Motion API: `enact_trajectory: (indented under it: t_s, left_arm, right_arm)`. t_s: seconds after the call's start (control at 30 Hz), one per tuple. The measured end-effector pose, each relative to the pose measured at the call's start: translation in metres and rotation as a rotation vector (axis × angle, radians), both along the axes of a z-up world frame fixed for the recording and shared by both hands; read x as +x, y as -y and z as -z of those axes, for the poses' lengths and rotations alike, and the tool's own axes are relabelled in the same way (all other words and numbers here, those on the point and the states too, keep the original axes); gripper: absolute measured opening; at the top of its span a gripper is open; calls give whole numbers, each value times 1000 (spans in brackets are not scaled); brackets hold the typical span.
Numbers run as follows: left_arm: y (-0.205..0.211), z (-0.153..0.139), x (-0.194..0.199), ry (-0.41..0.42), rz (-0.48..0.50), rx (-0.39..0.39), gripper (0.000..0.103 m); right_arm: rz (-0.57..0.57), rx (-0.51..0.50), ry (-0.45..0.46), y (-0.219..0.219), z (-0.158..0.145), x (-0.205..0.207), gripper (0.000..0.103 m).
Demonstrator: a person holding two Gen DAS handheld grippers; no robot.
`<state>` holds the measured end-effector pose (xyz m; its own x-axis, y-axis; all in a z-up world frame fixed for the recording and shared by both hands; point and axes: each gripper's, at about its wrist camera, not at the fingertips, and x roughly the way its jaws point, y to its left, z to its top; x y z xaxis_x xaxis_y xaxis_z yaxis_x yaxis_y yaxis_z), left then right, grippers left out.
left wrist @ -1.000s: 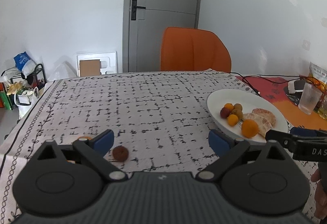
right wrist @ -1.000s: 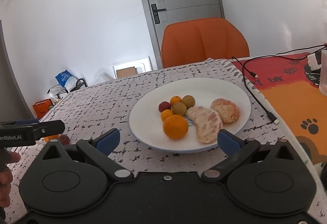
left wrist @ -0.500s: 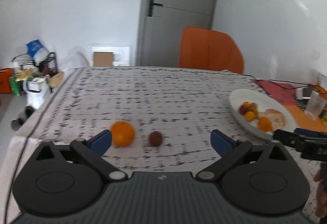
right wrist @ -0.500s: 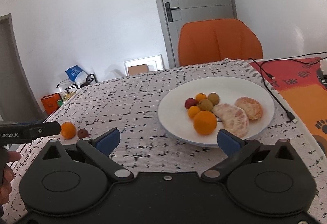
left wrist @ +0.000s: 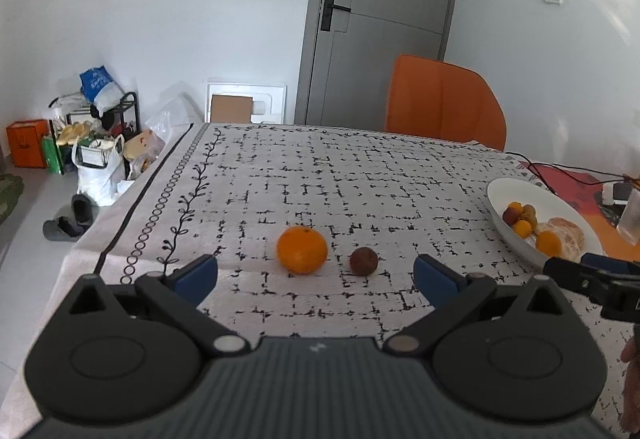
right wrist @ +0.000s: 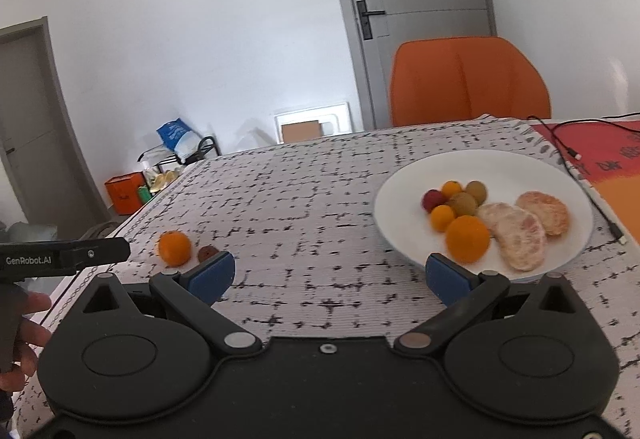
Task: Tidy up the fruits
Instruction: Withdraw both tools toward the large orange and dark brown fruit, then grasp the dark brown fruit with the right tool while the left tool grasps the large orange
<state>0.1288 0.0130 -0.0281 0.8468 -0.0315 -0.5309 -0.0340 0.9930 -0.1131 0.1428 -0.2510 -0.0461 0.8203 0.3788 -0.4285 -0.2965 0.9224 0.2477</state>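
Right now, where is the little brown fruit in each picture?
Left wrist view: the brown fruit lies on the tablecloth near the middle, just right of the orange.
Right wrist view: it sits at lower left, partly behind a blue gripper pad, again just right of the orange.
Shared landmark: the orange chair behind the table.

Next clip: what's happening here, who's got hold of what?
A person holds a gripper in each hand over a table, sorting fruit. Both the left gripper and the right gripper are open and empty. An orange and a small brown fruit lie loose on the tablecloth ahead of the left gripper. The white plate already holds several fruits.
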Motion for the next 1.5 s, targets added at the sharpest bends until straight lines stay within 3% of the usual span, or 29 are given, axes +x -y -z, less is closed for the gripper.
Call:
enact_trajectory:
  t_s: [0.27, 0.6, 0.67, 0.73, 0.8, 1.4, 1.5]
  left_arm:
    - [-15, 3, -5, 12, -25, -13, 103]
    - [-25, 12, -3, 0, -22, -32, 89]
    - [-27, 13, -1, 0, -26, -36, 87]
    - [-29, 14, 1, -1, -27, -45, 83]
    - [-31, 15, 4, -5, -25, -51, 78]
    - [-52, 31, 20, -37, -79, -85, 59]
    - [-55, 32, 22, -40, -84, -89, 57]
  right_arm:
    - [-43, 9, -32, -21, 8, 2, 103]
    - [-112, 14, -45, -49, 10, 12, 103]
    - [-130, 8, -54, -56, 11, 17, 97]
    - [-146, 3, -63, -61, 13, 23, 85]
    - [-155, 6, -79, -65, 14, 28, 81]
    - [-235, -9, -128, -102, 21, 64, 55]
    - [-250, -18, -127, -109, 21, 68, 54]
